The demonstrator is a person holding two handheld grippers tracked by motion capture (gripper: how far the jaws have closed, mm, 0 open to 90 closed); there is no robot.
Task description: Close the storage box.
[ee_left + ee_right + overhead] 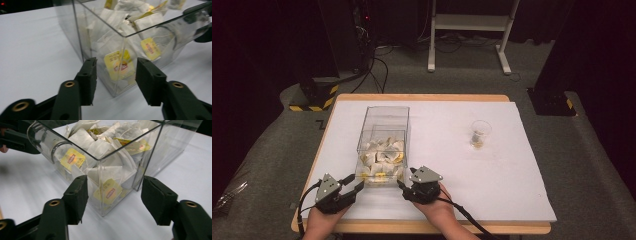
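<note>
A clear plastic box (384, 131) stands on the white table, its near half full of white tea bags (382, 156) with yellow tags. My left gripper (354, 184) is at the box's near left corner and my right gripper (403, 186) at its near right corner. In the left gripper view the jaws of the left gripper (115, 59) stand open on either side of a box (100, 30) corner, and a yellow tag (117, 63) shows behind the wall. The right gripper (115, 177) straddles the other corner of the box (162, 147) the same way, open, its pads apart from the walls.
A clear plastic cup (480, 134) with something small in its bottom stands to the right on the table (512, 175). A wooden edge runs along the table's front and left. Beyond are grey floor, cables and a white frame (472, 30).
</note>
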